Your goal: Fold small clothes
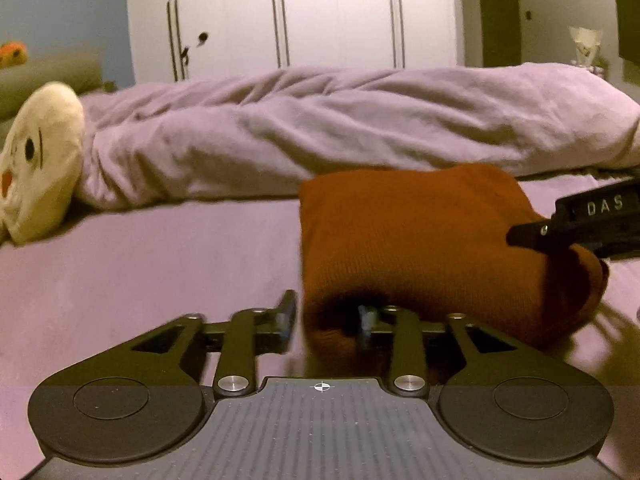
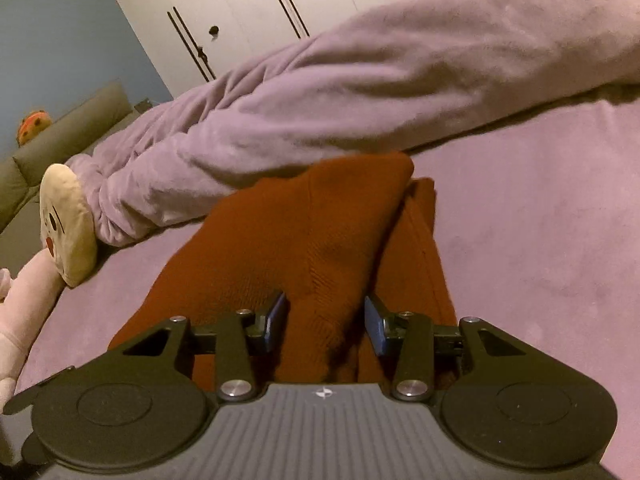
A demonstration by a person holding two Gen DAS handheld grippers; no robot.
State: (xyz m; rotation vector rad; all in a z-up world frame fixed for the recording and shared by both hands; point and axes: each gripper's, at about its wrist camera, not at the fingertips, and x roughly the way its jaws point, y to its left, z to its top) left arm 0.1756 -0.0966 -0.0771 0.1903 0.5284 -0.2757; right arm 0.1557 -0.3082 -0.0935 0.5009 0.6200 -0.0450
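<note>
A rust-orange knitted garment (image 1: pixel 420 240) lies on the lilac bed sheet (image 1: pixel 140 272), partly folded and lifted. My left gripper (image 1: pixel 326 318) has its fingers closed on the garment's near left corner; cloth fills the gap between them. My right gripper (image 2: pixel 326 316) grips a bunched fold of the same garment (image 2: pixel 304 240) between its blue pads (image 2: pixel 276 314). The right gripper also shows in the left wrist view (image 1: pixel 576 224), at the garment's right edge.
A rumpled lilac duvet (image 1: pixel 320 128) lies across the bed behind the garment. A cream plush toy (image 1: pixel 40 160) rests at the left, with a pink plush limb (image 2: pixel 24 300) beside it. White wardrobe doors (image 1: pixel 280 12) stand at the back.
</note>
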